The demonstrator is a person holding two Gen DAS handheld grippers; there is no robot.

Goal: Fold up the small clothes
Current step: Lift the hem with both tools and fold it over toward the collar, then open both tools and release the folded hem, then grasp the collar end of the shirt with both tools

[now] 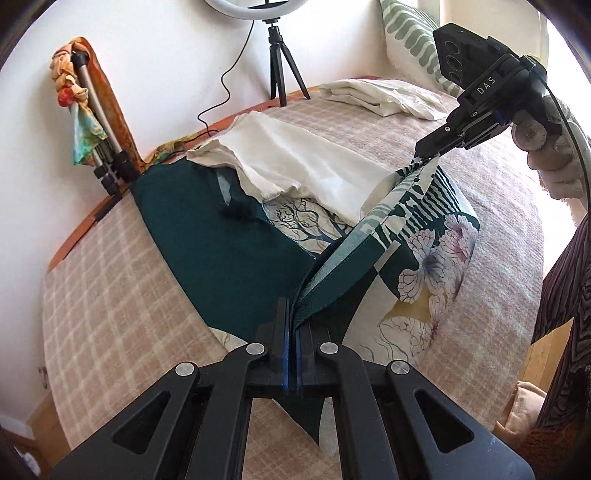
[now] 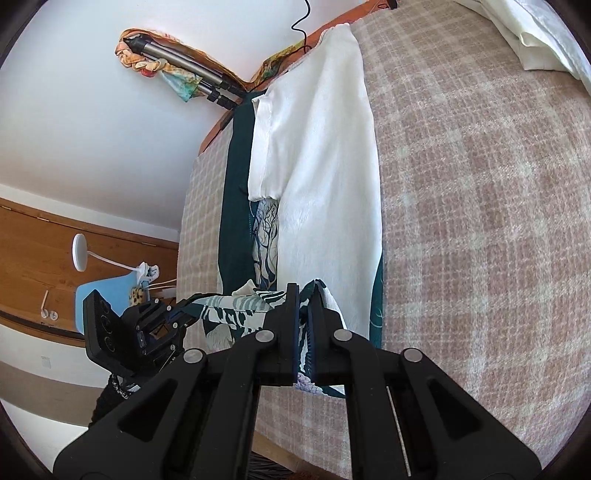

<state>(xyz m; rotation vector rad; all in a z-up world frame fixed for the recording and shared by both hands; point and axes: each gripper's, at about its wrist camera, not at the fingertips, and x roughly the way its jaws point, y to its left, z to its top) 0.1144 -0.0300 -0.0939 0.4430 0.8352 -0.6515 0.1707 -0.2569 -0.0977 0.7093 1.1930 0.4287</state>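
Observation:
A dark green patterned cloth [image 1: 236,254] with white flowers and tree prints lies on the bed. My left gripper [image 1: 291,314] is shut on one edge of it, lifting a fold. My right gripper [image 1: 424,155], held by a gloved hand, is shut on another corner of the same cloth farther back. In the right wrist view the right gripper [image 2: 304,295] pinches the patterned cloth [image 2: 236,310], and the left gripper [image 2: 184,315] holds it at the left. A white garment [image 1: 303,162] lies over the far part of the green cloth; the white garment [image 2: 325,147] stretches away in the right wrist view.
The bed has a pink checked blanket [image 1: 122,295]. Folded white linen [image 1: 384,96] and a green-patterned pillow [image 1: 410,33] lie at the back. A ring-light tripod [image 1: 280,62] and a second tripod with scarves [image 1: 92,122] stand by the wall. A blue chair [image 2: 107,291] stands beside the bed.

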